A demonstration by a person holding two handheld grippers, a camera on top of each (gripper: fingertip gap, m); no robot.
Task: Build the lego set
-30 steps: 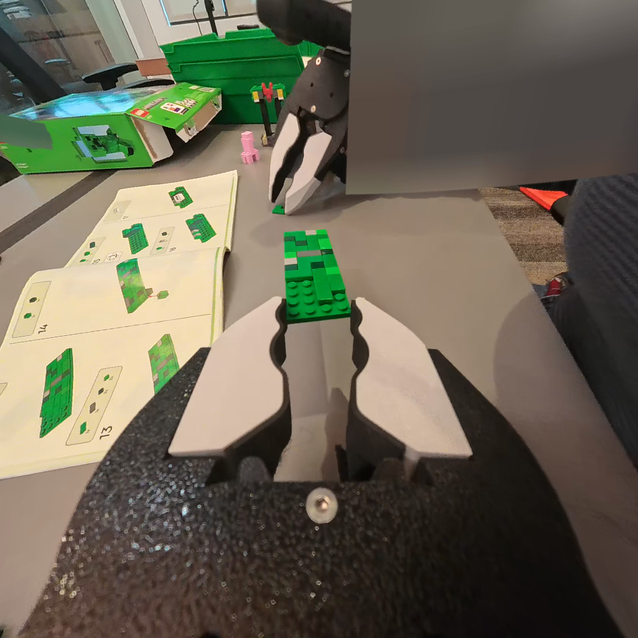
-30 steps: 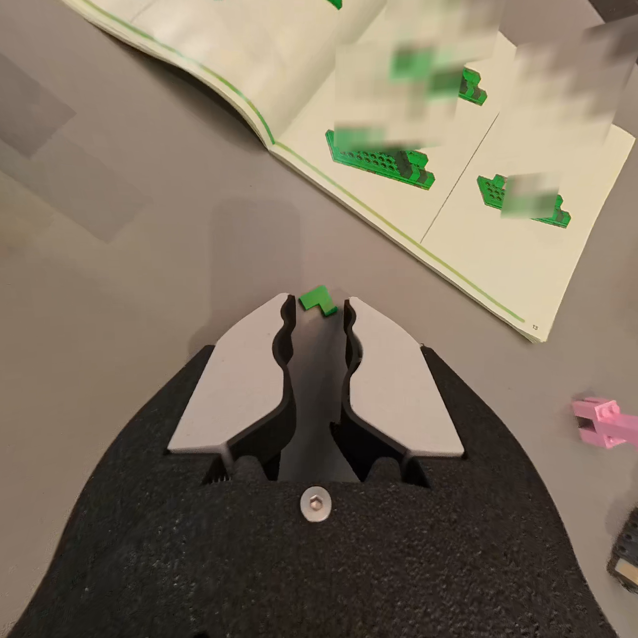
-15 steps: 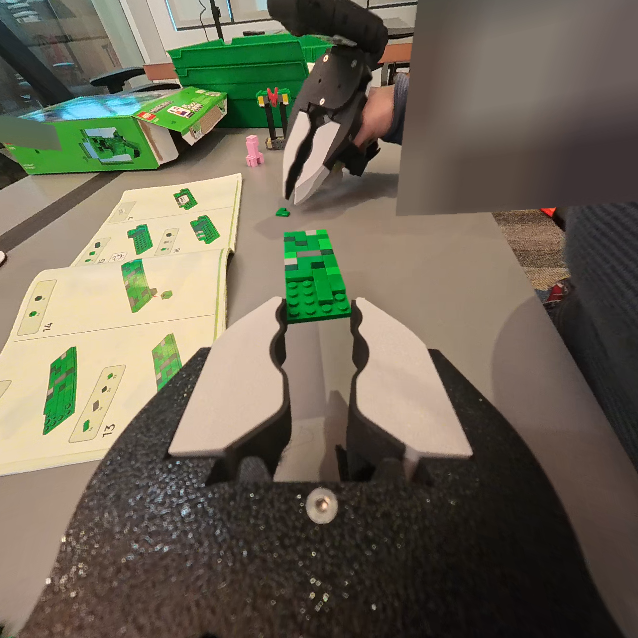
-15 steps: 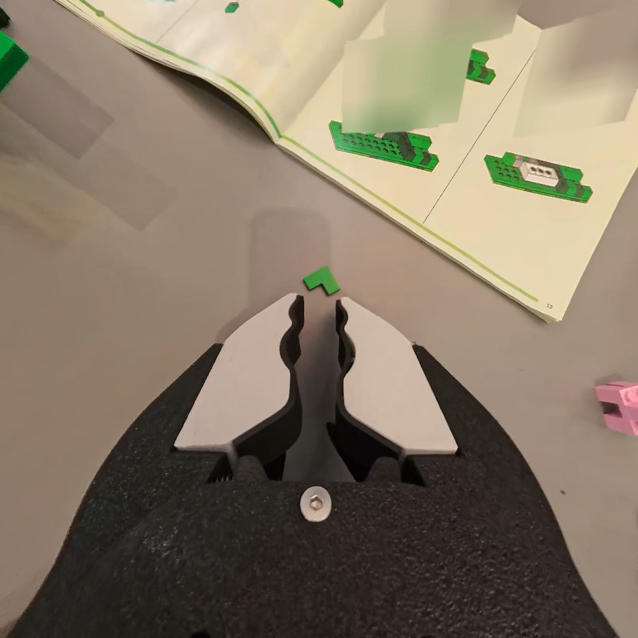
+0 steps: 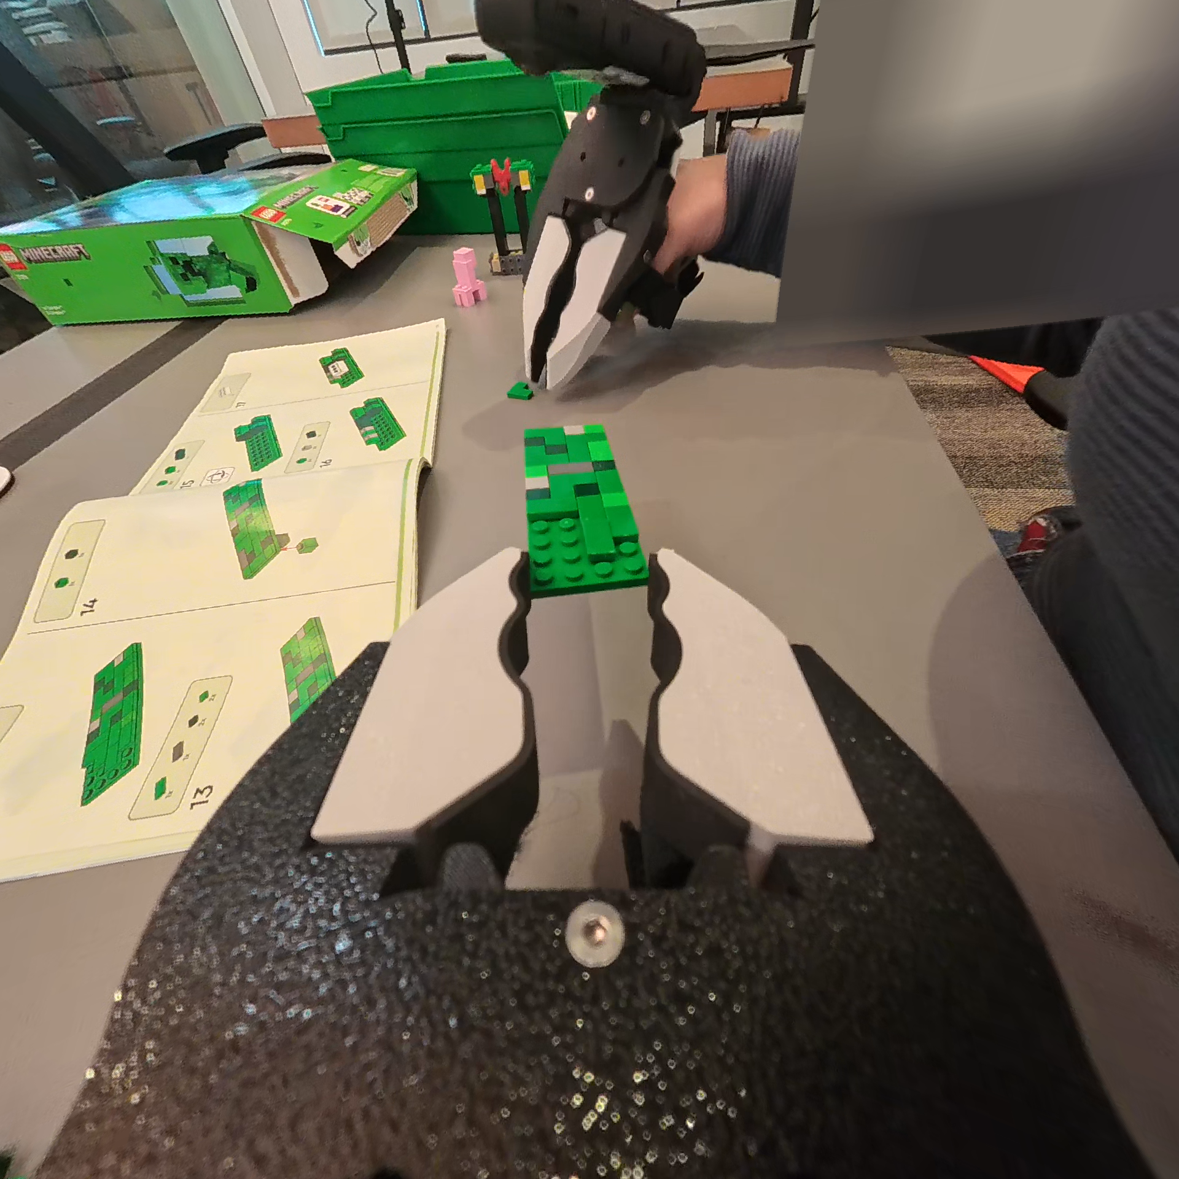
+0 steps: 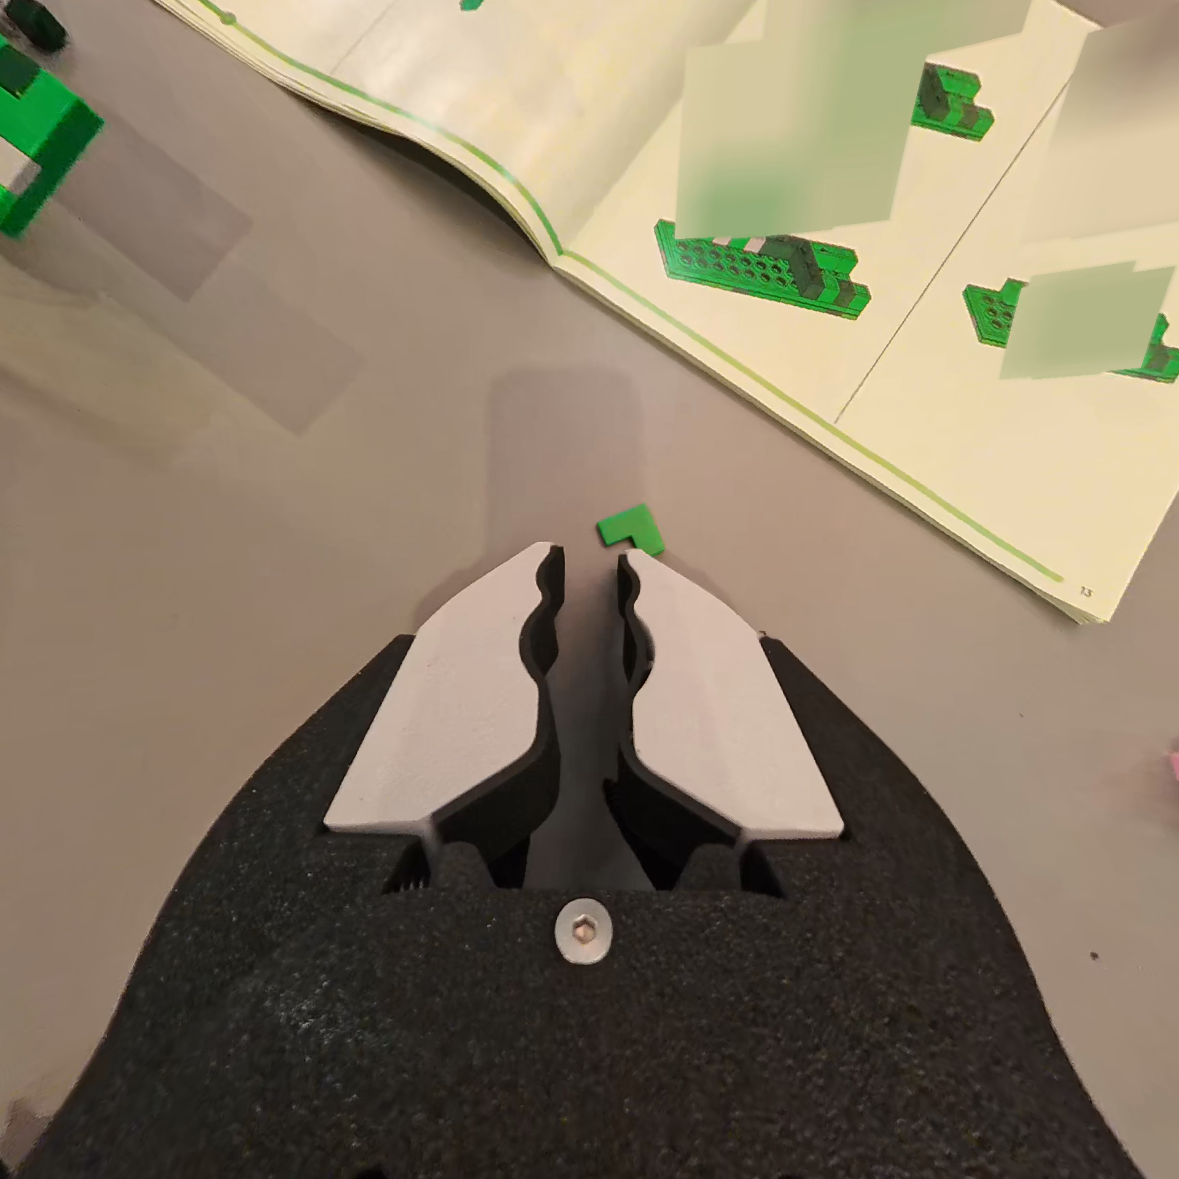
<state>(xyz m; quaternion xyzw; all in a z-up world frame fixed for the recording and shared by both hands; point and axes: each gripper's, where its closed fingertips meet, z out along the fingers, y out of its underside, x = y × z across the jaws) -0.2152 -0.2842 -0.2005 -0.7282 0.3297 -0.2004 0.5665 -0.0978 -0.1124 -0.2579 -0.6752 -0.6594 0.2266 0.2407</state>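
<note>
Green plastic bins [image 5: 440, 115] stacked behind grey table [image 5: 797, 510]; office chair [image 5: 210, 143] far left.

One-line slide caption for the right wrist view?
Right hand-held gripper, slightly open, poised beside small green L-shaped piece near the instruction booklet.

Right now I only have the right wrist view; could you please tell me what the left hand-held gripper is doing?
Observer: The left hand-held gripper clasps the near end of the green plate assembly, which lies flat on the table.
Operator: Thank you. How complete does that assembly look?
Observer: Its far part is tiled smooth in mixed greens and grey; the near end shows bare studs.
Operator: And what lies behind my right hand-held gripper?
Observer: A pink figure stands there, beside a small dark post build.
</note>
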